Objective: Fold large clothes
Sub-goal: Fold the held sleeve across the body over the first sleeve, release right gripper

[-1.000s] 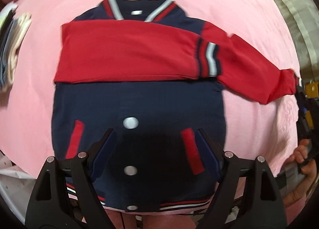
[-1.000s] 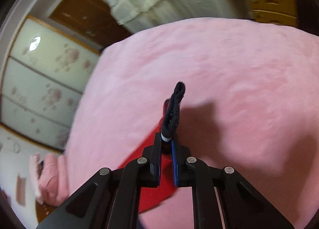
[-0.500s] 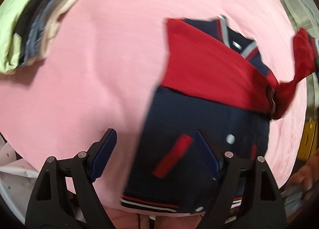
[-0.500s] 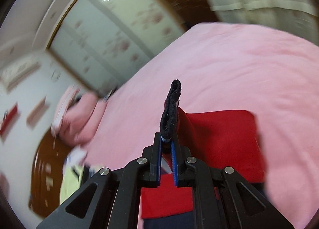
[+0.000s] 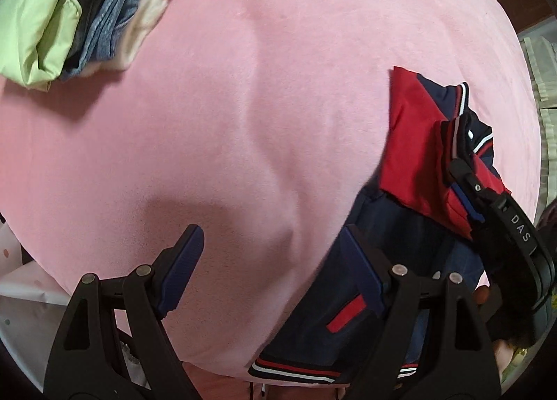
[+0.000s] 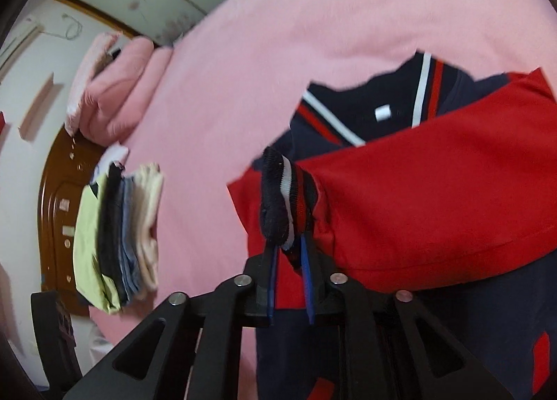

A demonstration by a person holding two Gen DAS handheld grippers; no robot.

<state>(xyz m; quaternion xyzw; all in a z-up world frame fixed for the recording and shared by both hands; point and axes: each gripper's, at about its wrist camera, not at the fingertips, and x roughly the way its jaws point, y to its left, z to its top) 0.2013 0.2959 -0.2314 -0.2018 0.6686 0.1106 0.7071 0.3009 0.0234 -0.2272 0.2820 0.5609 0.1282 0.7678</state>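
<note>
A navy varsity jacket with red sleeves lies face up on the pink bed. Both red sleeves lie across its chest, below the striped collar. My right gripper hangs over the jacket's left side. Its jaws are opening, and the striped cuff still sits loosely between the parted pads. From the left wrist view the right gripper shows at the far right, over the red sleeve. My left gripper is open and empty, pointing down at bare bed just left of the jacket's hem.
A stack of folded clothes, green, dark, denim and cream, lies on the bed's left part. Pink pillows rest against a brown wooden headboard. A wardrobe with flower panels stands beyond the bed.
My left gripper has slid left off the jacket to bare bed. My right gripper has carried the cuff across over the jacket's chest, and its pads have parted.
</note>
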